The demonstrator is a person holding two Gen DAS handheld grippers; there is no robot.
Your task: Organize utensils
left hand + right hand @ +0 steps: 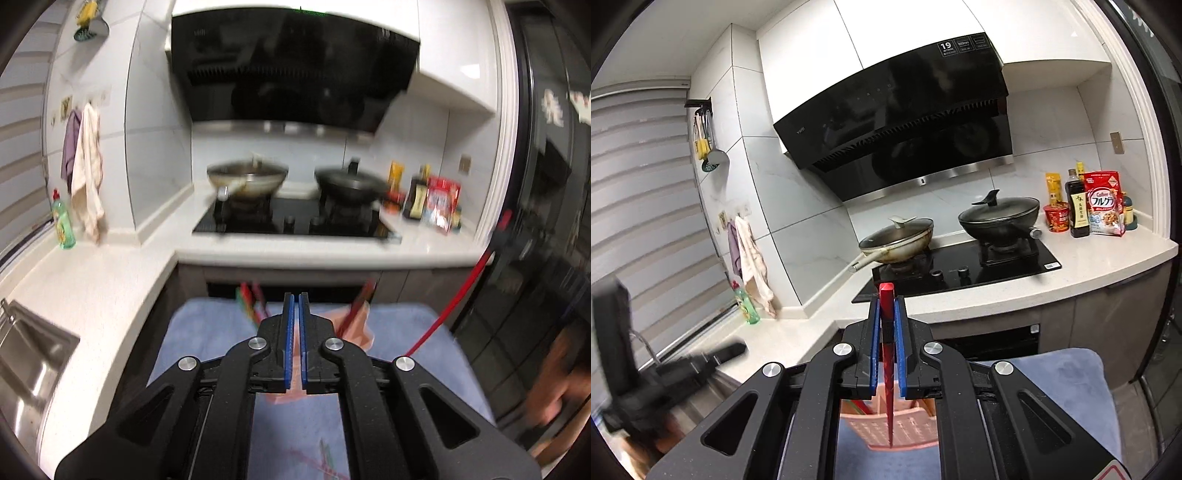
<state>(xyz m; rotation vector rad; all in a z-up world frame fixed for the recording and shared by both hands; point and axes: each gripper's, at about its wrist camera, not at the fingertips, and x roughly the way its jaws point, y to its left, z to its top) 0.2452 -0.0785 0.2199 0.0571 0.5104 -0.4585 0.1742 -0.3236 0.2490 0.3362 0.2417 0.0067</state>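
Over the blue mat: we hover both tools.
Right gripper: clamped on our red chopstick, above pink basket.
Left gripper: together, empty.

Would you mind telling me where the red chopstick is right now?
In the right wrist view, the red chopstick is clamped upright between the right gripper's blue pads, its tip hanging just above the pink basket on the blue cloth.

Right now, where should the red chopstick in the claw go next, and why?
Probably lower it tip-first into the pink basket. The right claw is shut on the red chopstick, whose tip already hangs just over the basket, where other utensils seem to stand. The left claw is shut and empty, so it needn't help.
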